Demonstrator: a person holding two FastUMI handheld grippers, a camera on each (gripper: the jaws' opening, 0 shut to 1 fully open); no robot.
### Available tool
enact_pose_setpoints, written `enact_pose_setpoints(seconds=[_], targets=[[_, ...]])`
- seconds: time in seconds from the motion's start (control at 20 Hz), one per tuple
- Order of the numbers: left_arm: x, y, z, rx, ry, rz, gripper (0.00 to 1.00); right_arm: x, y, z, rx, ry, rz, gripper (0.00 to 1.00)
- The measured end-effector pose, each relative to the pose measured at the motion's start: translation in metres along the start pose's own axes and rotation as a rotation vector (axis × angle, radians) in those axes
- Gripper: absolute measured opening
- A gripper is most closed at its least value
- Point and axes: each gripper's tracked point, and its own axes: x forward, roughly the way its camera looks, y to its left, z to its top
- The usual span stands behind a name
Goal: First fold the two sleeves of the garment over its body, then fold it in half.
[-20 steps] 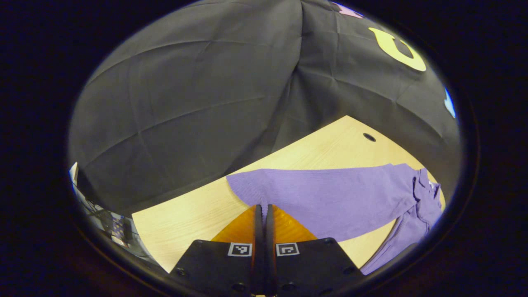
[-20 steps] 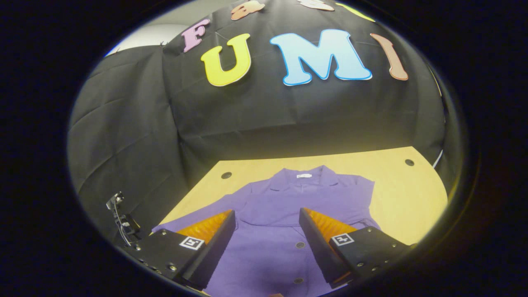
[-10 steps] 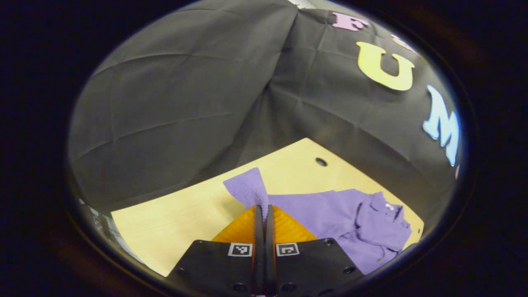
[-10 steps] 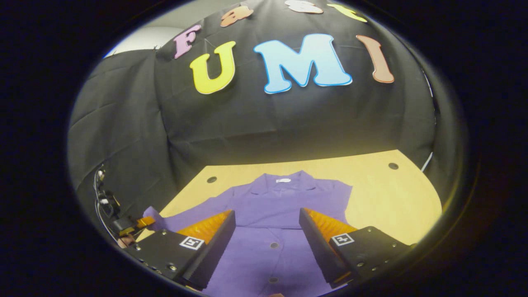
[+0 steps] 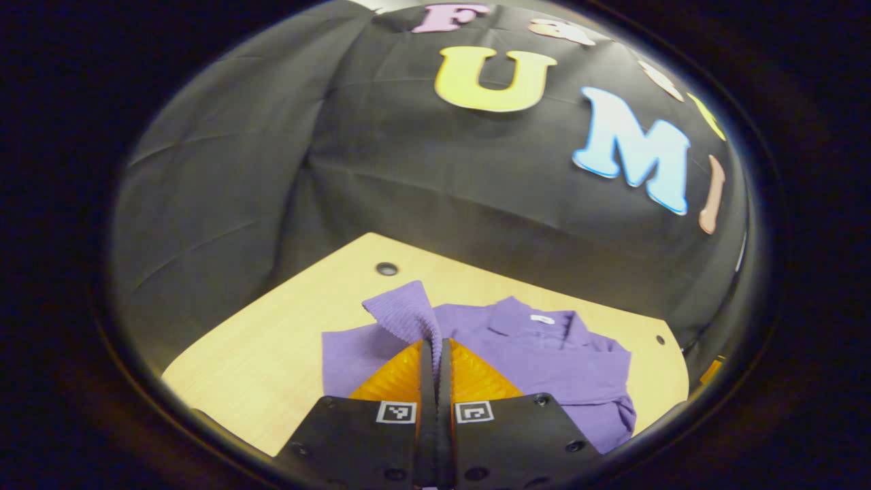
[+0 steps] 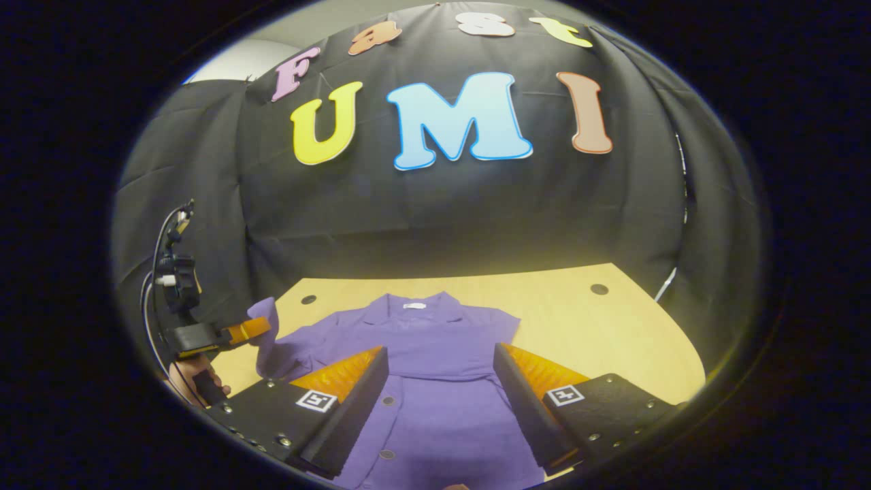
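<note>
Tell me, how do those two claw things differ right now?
The left gripper is pinched shut on the purple sleeve's cuff, while the right gripper is spread open and holds nothing. The left gripper lifts its cloth off the wooden table; the right gripper hovers over the buttoned front of the garment. Both carry small square black-and-white markers.

left gripper view: low, near garment (image 5: 544,354) | right gripper view: above it, shared
</note>
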Motion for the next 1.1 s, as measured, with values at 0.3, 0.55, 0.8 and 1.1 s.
enact_pose_setpoints(seconds=[0.3, 0.55, 0.8, 1.1], targets=[[0.023, -0.112, -0.012, 0.080, 0.016, -0.137, 0.07, -0.005, -0.049, -0.014, 0.056, 0.025, -0.049, 0.96], [0.038, -0.171, -0.027, 0.106, 0.032, -0.191, 0.07, -0.004, -0.080, -0.019, 0.047, 0.040, -0.058, 0.96], [0.057, -0.233, -0.054, 0.232, 0.060, -0.247, 0.06, 0.005, -0.101, -0.028, 0.039, 0.065, -0.032, 0.96], [0.076, -0.288, -0.096, 0.341, 0.116, -0.334, 0.07, 0.012, -0.112, -0.036, 0.040, 0.096, -0.017, 0.96]])
